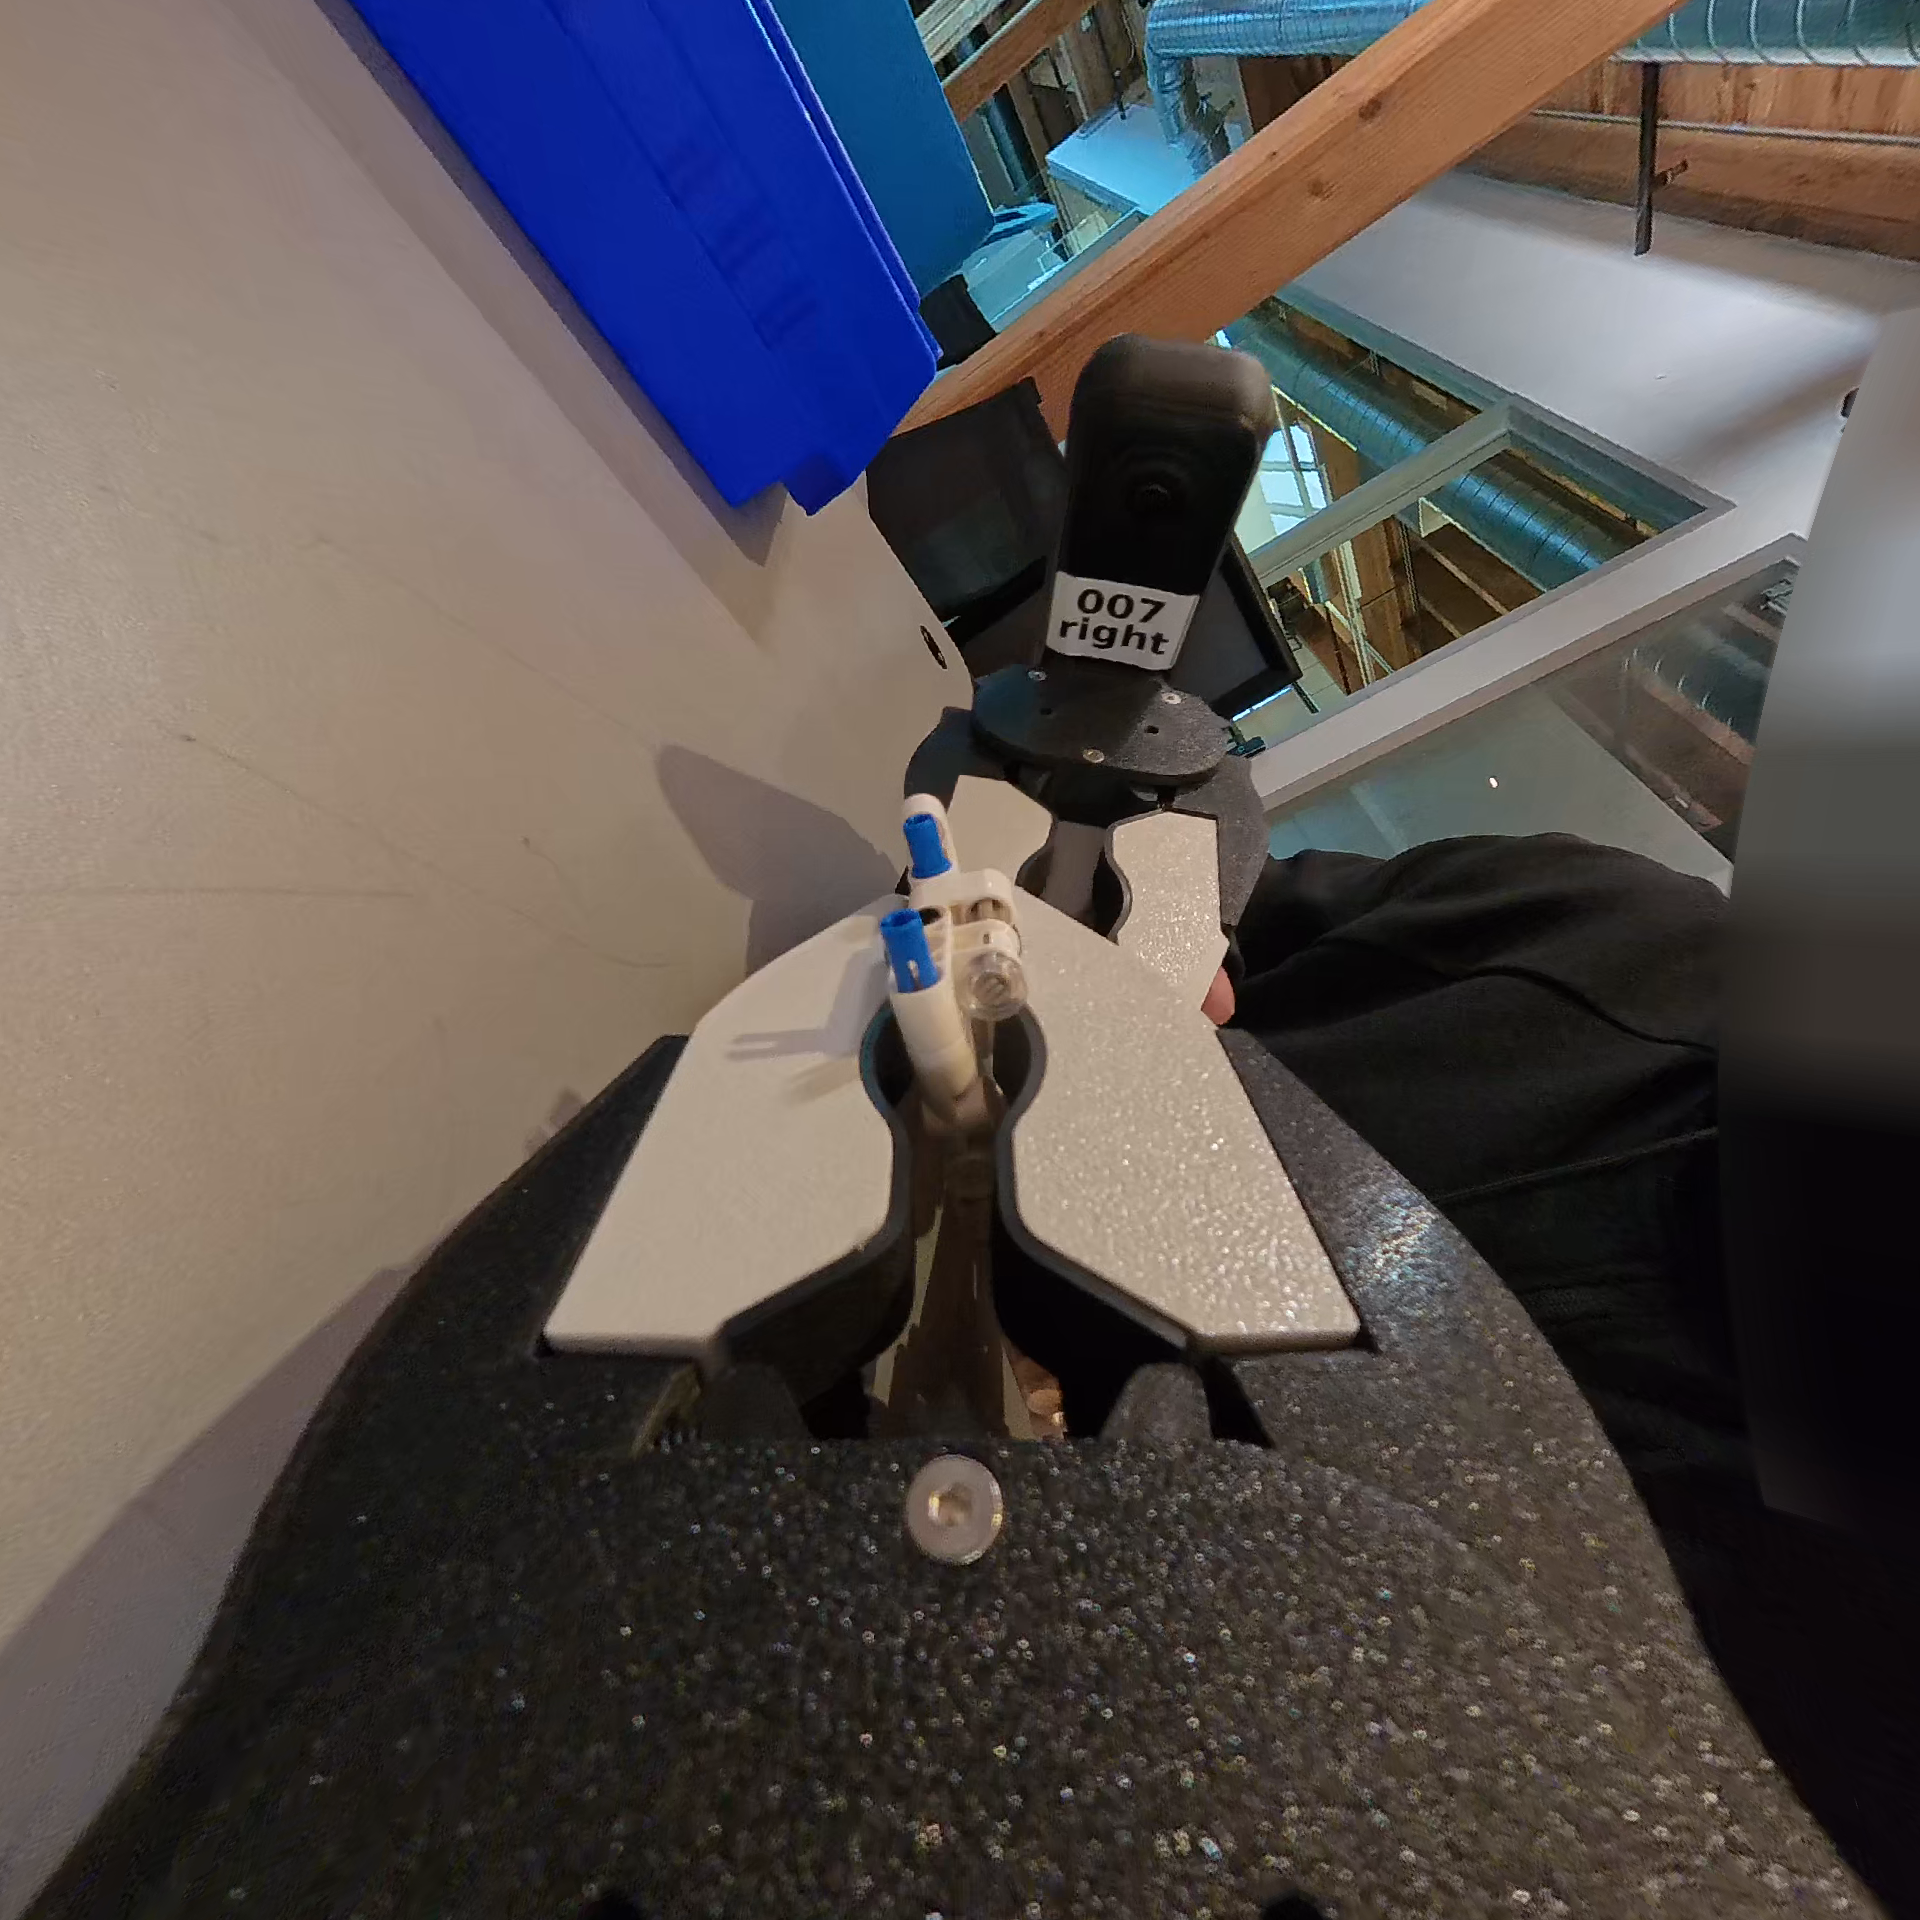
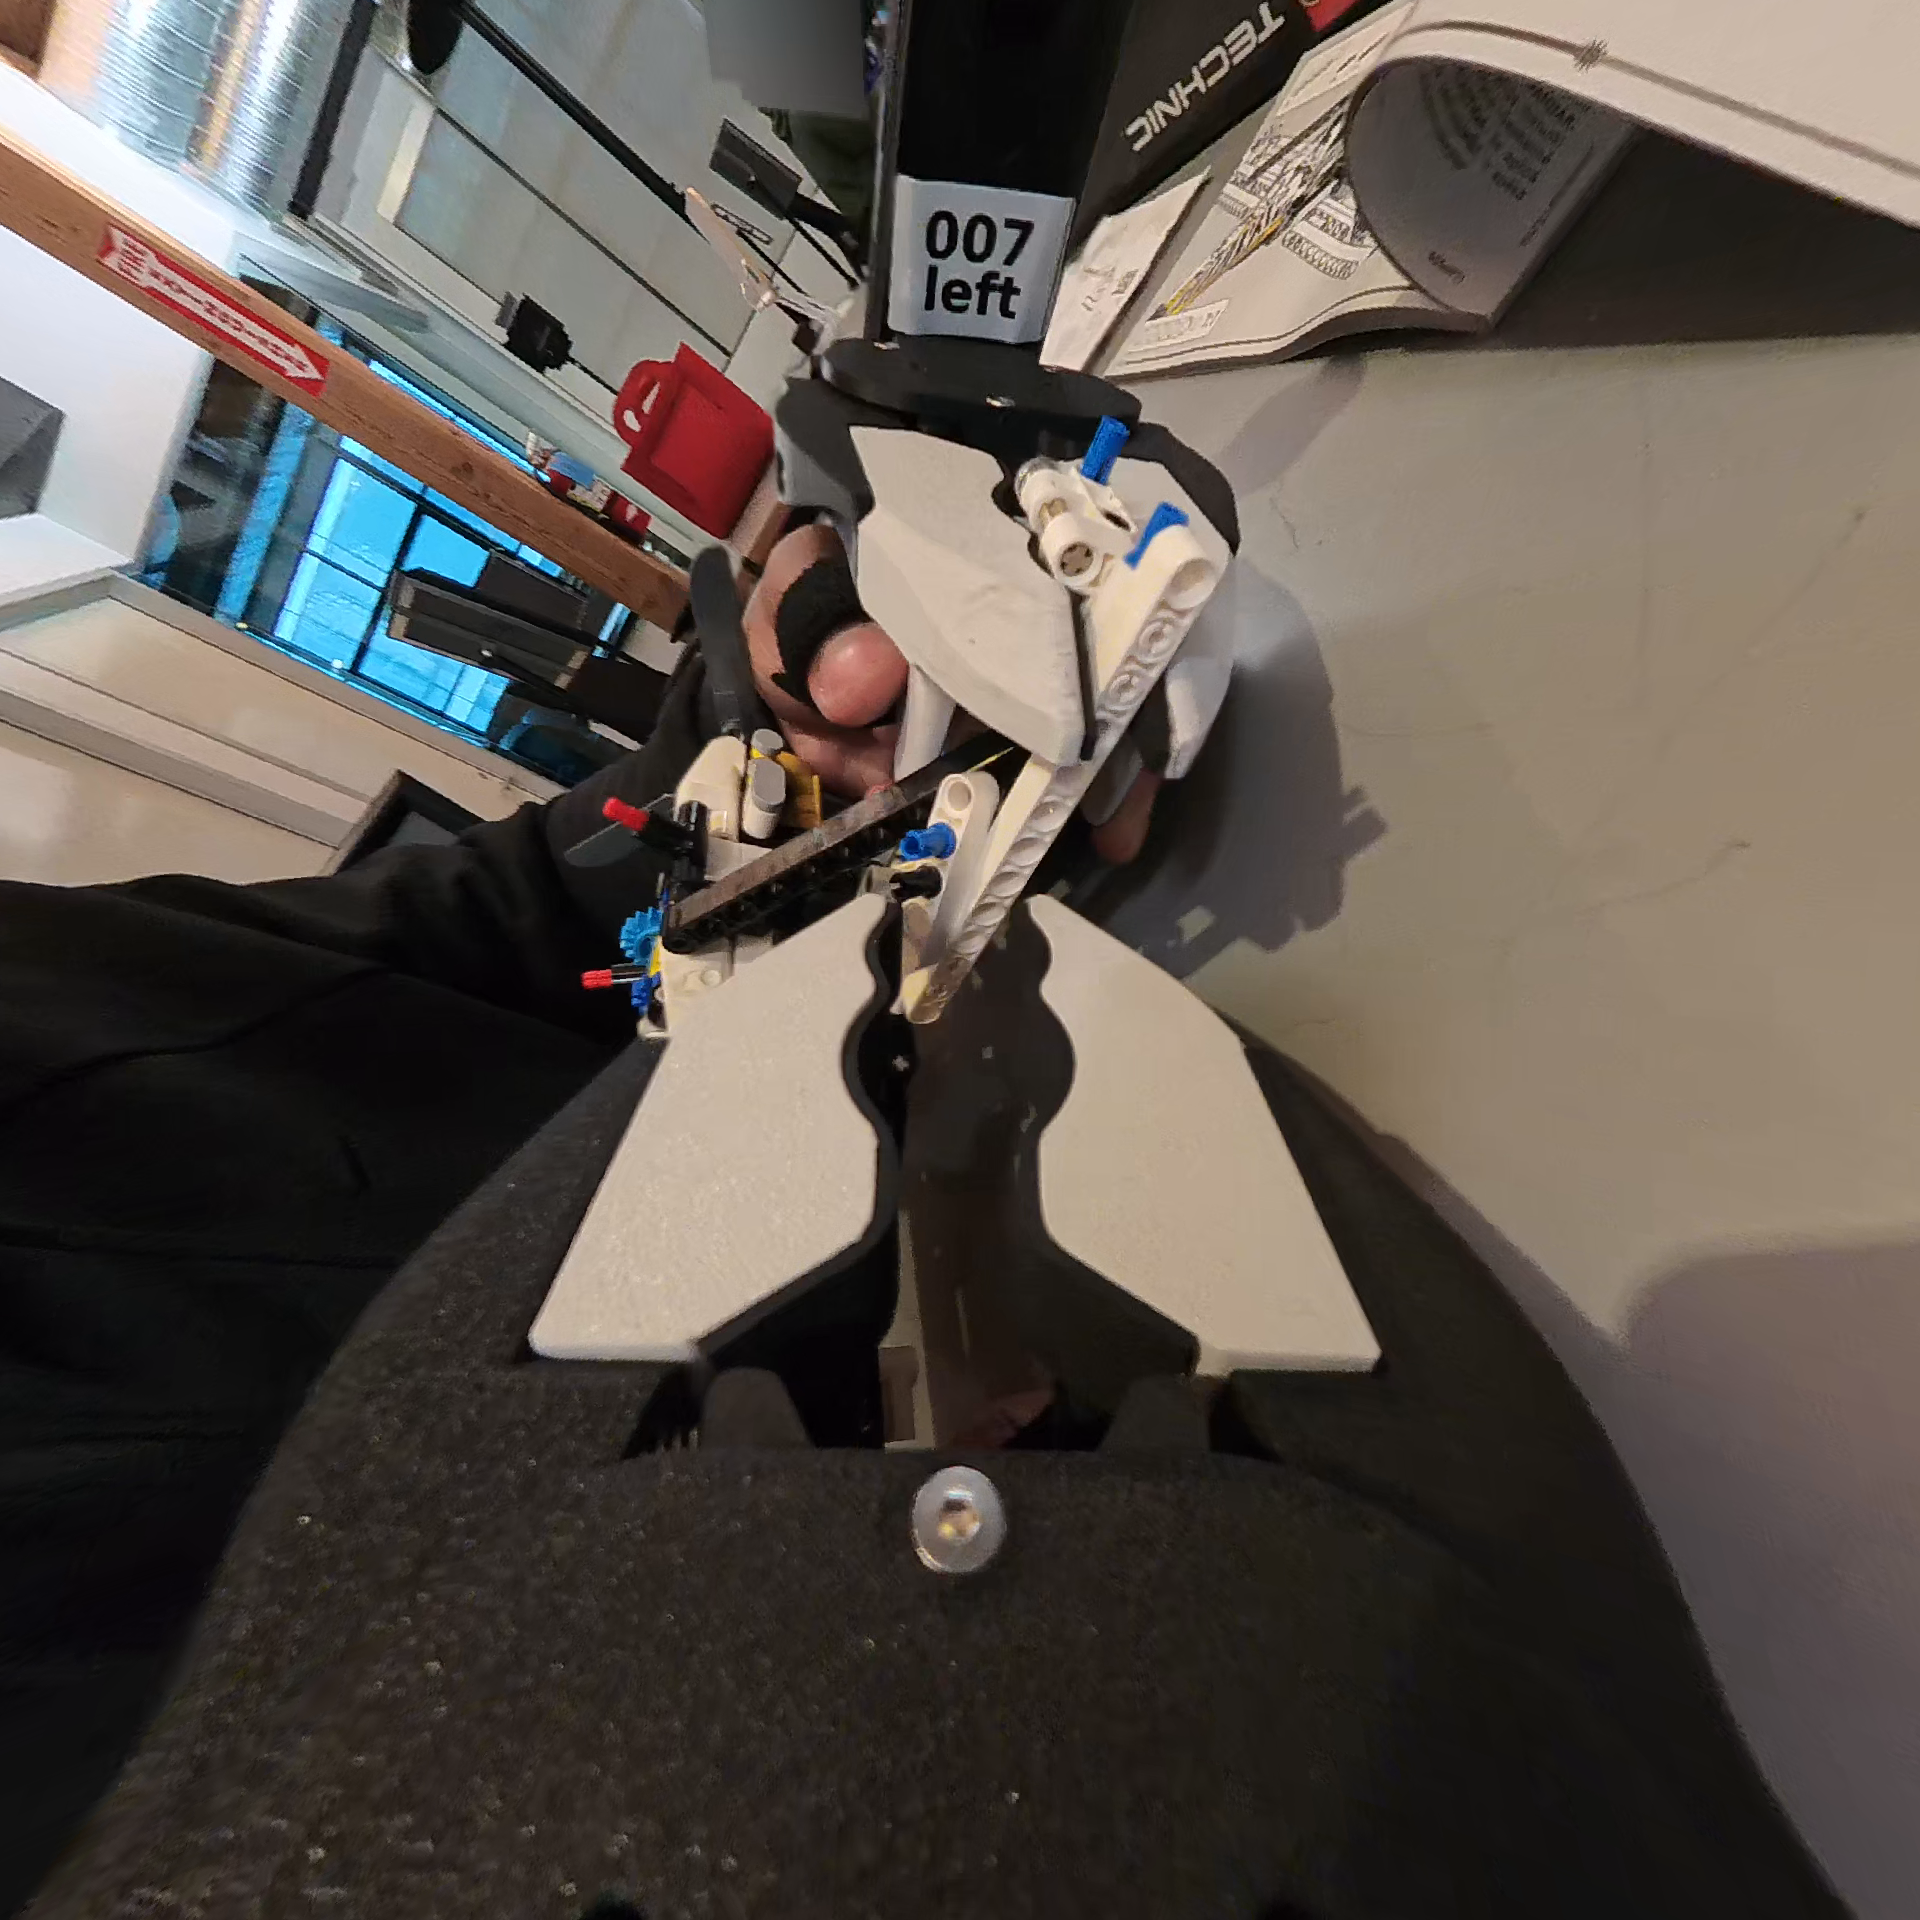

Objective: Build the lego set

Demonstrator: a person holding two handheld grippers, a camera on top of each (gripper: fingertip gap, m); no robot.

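My left gripper [image 1: 951, 997] is shut on a white toy-brick beam assembly [image 1: 961, 920] with two blue pins [image 1: 928, 844] that stick up past its fingertips. In the right wrist view the left gripper [image 2: 1117, 727] holds this long white holed beam [image 2: 1039, 831], which joins a model with a black beam [image 2: 790, 862], a blue gear and red axle ends. My right gripper [image 2: 961, 935] is open. The beam's lower end lies between its pads, close to the left pad, with a gap to the right pad. The right gripper also shows in the left wrist view [image 1: 1075, 873], facing mine.
A pale table [image 2: 1558, 727] lies under both grippers. A blue bin [image 1: 675, 208] stands at its far side. An open instruction booklet [image 2: 1299, 239] and a black box [image 2: 1195, 83] lie on the table. A gloved hand [image 2: 852, 665] is behind the model. A red object [image 2: 696, 436] stands farther off. The tips of one gripper are about 5 cm away from the tips of the other.
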